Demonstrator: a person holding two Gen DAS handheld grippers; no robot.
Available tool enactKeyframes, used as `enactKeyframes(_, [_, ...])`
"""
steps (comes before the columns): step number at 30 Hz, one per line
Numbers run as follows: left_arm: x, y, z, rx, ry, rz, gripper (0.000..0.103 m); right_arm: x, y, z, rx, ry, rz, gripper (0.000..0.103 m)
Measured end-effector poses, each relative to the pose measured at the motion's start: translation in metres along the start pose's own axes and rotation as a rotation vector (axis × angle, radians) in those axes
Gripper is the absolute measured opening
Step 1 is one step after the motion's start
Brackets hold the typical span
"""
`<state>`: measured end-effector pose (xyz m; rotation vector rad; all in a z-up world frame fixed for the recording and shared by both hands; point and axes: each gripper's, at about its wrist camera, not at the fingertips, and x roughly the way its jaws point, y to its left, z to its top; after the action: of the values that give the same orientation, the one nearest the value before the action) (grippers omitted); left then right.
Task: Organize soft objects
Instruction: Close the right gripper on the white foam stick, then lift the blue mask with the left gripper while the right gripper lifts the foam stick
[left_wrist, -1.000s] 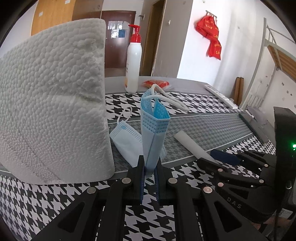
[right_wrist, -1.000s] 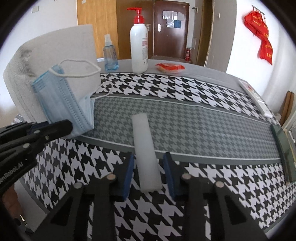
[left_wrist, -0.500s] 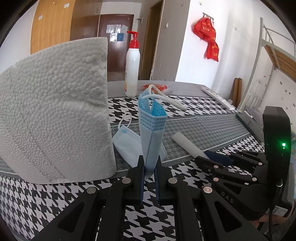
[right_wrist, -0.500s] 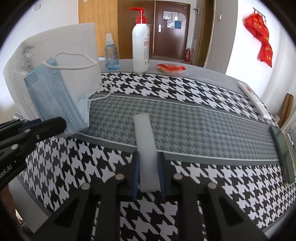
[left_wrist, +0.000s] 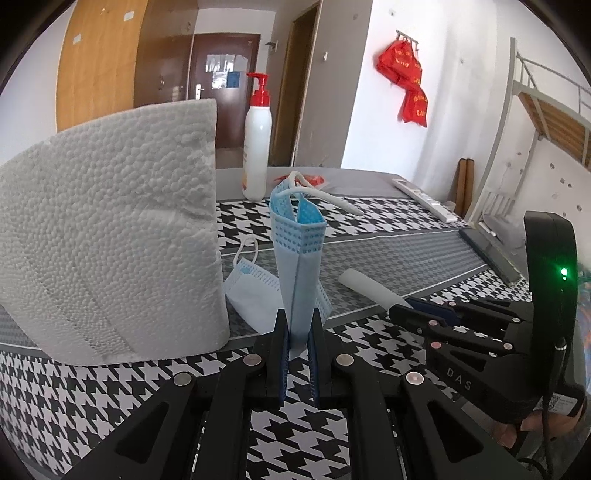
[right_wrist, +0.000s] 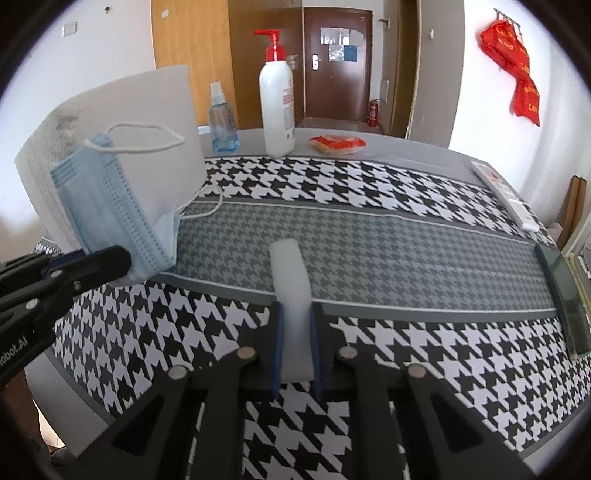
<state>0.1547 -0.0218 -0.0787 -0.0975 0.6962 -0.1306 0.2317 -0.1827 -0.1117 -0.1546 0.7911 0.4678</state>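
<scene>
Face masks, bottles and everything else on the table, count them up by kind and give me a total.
Blue face masks: 2, one held upright, one lying flat
Bottles: 2, pump bottle, spray bottle
Paper towel rolls: 1
White foam strips: 1
Red packets: 1
White power strips: 1
Total: 8

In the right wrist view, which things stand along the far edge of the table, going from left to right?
Clear spray bottle → white pump bottle → red snack packet → white power strip.

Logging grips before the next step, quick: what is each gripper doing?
Left gripper: shut on blue face mask.
Right gripper: jaws closing on white strip.
</scene>
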Motion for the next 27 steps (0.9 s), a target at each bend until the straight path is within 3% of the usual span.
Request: enactKeyframes(27, [-0.026,-0.02,0.001,0.061,-0.051,-0.008,0.01,-0.032,-0.013,-0.007,0.074,-0.068,-0.005,0.017])
